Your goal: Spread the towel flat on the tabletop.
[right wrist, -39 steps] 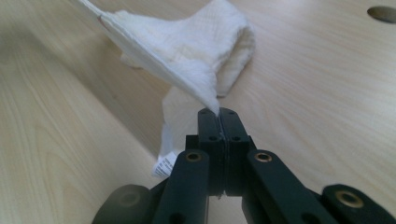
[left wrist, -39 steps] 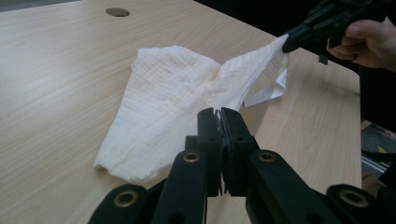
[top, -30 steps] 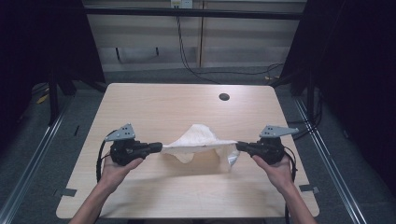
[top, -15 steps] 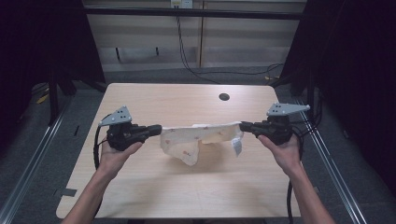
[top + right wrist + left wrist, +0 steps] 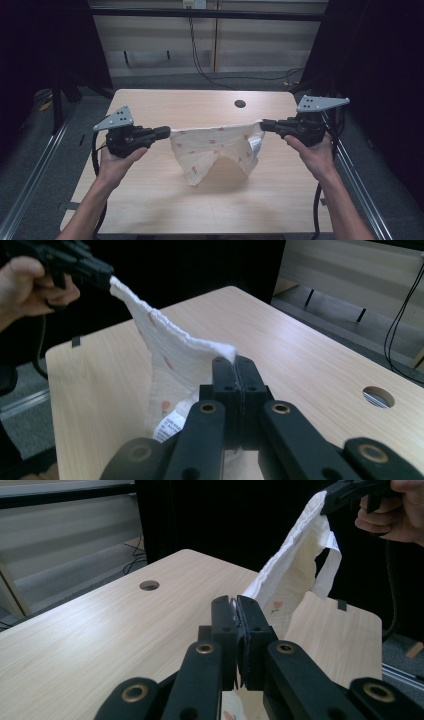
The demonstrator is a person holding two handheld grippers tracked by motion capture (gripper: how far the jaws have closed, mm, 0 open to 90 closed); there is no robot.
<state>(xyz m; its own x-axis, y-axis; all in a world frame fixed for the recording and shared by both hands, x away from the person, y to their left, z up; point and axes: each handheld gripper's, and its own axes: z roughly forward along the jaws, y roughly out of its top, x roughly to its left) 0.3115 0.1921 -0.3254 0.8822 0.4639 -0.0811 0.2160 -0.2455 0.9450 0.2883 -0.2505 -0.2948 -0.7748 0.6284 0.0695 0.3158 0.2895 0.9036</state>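
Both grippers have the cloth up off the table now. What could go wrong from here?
Each gripper, left gripper and right gripper, pinches just a thin bit of the cloth's top edge, so a harder stretch might pull a corner free. The hanging lower folds could drag on the table and bunch.

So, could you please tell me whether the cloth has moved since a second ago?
Yes: the cloth has risen, hanging clear of the table instead of resting on it.

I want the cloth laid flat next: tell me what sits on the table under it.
Nothing visible does. The cloth hangs between the left tool and right tool, both shut on its top edge, over bare table. The hole lies farther back.
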